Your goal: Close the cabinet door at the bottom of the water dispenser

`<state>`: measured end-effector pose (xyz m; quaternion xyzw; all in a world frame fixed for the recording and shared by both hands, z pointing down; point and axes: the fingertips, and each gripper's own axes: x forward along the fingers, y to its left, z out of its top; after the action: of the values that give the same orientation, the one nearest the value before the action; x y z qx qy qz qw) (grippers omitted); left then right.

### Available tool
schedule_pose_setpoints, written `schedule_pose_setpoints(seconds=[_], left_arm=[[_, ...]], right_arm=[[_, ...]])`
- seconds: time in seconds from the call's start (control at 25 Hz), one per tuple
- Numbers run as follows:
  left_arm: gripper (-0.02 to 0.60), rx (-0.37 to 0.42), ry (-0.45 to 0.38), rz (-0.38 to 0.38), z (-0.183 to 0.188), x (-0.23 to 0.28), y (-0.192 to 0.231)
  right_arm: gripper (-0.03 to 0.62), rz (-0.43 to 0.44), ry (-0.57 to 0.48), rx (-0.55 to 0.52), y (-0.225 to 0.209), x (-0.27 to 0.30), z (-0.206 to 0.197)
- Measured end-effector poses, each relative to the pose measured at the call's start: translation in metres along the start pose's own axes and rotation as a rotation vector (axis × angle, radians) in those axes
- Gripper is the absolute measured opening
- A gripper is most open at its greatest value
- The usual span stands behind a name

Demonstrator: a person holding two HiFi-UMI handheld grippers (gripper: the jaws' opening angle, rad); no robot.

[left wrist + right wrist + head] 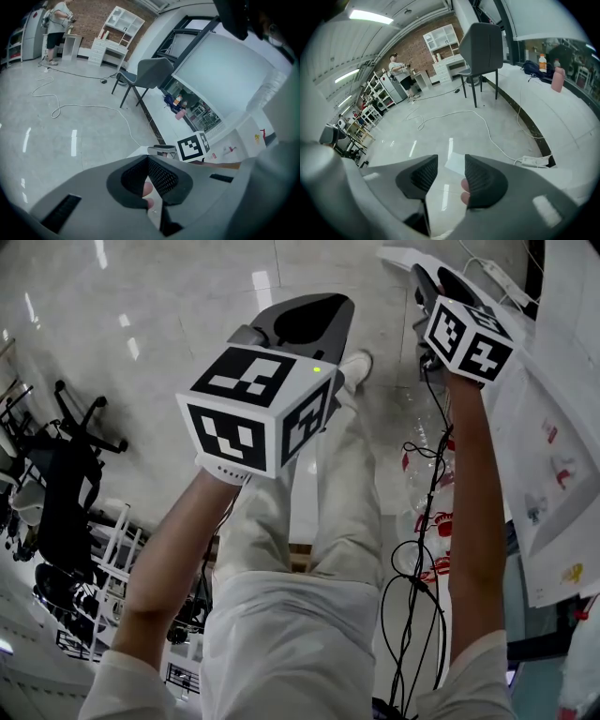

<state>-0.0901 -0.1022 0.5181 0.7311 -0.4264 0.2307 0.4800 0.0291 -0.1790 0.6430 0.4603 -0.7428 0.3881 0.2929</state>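
The white water dispenser [553, 474] stands at the right of the head view, with small red and blue marks on its front; the left gripper view shows it at the right edge [243, 136]. A white panel corner [454, 163], possibly the cabinet door, lies just beyond my right gripper [451, 171], whose jaws stand open and empty. In the head view that gripper [441, 282] hangs at the top right near the dispenser. My left gripper [314, 310] is over the floor to its left. Its pads [161, 176] meet at the tip, with nothing between them.
Bottles with red labels [433, 521] lie below my right arm, and black cables [422, 549] hang there. A grey chair [480, 47], a white floor cable [454, 112] and a power strip [532, 161] are ahead. A black office chair [66, 474] stands left. A person [398, 68] works far back.
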Motion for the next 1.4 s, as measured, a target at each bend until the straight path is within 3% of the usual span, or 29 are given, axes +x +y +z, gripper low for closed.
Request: schedule_pose_setpoints(seconds=[0.32,0.92,1.4], left_arm=[[0.006,-0.004,0.005,-0.012,-0.003,0.002,0.004],[0.006,-0.002,0.002,-0.012,-0.004,-0.005,0.014],[0.007,0.021,0.003,-0.027,-0.007,-0.015,0.009]], right_arm=[[0.219,0.013,0.053,0.033,0.003,0.025,-0.012],[0.219,-0.013,0.076,0.050,0.008,0.030,-0.023],[0.219,-0.036,0.127,0.093,0.020,0.009,-0.068]])
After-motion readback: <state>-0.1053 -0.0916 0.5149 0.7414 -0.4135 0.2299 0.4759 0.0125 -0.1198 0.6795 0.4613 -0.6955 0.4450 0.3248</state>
